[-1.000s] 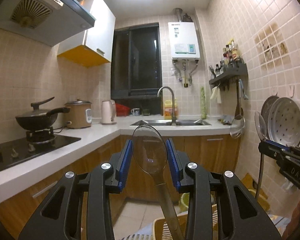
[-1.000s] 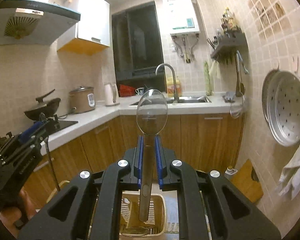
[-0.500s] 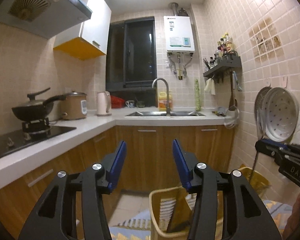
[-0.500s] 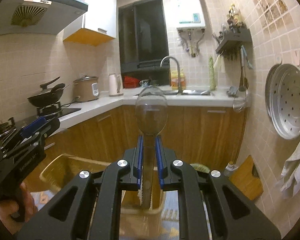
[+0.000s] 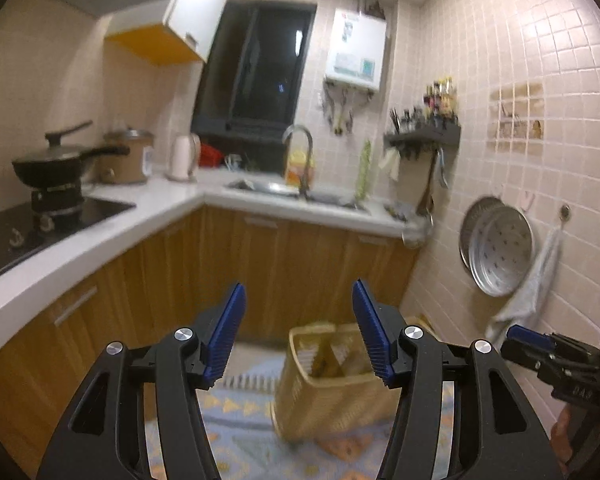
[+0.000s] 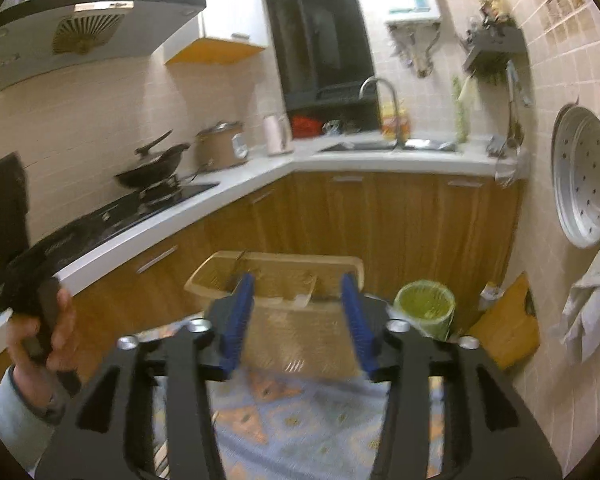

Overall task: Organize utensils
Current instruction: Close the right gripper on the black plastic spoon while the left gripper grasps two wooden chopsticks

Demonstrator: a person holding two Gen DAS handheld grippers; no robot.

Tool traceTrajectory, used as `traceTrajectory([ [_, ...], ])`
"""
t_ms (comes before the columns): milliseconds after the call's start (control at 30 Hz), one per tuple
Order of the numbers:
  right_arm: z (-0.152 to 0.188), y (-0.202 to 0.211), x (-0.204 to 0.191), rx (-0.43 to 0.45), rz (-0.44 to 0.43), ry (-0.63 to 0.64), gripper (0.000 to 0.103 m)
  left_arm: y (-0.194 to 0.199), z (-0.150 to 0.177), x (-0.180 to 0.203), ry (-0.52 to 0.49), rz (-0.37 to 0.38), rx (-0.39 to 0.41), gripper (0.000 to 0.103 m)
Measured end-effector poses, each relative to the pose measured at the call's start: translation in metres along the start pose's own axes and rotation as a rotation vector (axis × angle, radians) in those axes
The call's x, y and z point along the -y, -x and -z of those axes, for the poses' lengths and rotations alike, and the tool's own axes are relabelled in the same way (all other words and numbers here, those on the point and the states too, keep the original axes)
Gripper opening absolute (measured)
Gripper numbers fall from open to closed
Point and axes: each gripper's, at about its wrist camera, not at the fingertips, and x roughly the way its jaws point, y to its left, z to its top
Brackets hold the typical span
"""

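My left gripper [image 5: 299, 336] has its jaws spread wide with nothing between them. Just past and below them, toward the right jaw, stands the yellow plastic utensil basket [image 5: 332, 396] on a patterned floor mat [image 5: 240, 432]. My right gripper [image 6: 297, 320] also has its jaws apart and bare; the same basket [image 6: 276, 276] sits directly beyond the gap, blurred, so I cannot make out its contents. A green bin [image 6: 425, 308] stands beyond the right jaw.

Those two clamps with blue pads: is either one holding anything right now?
No. Both the left gripper and right gripper have open jaws with nothing between them.
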Motion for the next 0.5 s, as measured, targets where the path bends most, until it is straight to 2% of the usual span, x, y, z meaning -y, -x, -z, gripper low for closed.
traceTrajectory([
  [100,0.014,0.002,-0.010,-0.135,-0.009,-0.018,0.050,0.005,0.008,-0.002,-0.013,0.042,-0.153,0.054],
  [133,0.021,-0.002,-0.013,-0.206,-0.006,-0.032,0.050,0.006,0.013,-0.003,-0.014,0.053,-0.190,0.054],
  [233,0.046,-0.012,-0.019,-0.363,-0.056,-0.075,0.050,0.003,0.045,-0.010,-0.013,0.081,-0.358,0.054],
  [400,0.096,-0.036,-0.035,-0.601,-0.080,-0.107,0.050,-0.002,0.100,-0.021,-0.029,0.092,-0.527,0.052],
  [500,0.120,-0.045,-0.045,-0.687,-0.094,-0.106,0.047,-0.008,0.134,-0.026,-0.032,0.107,-0.634,0.048],
])
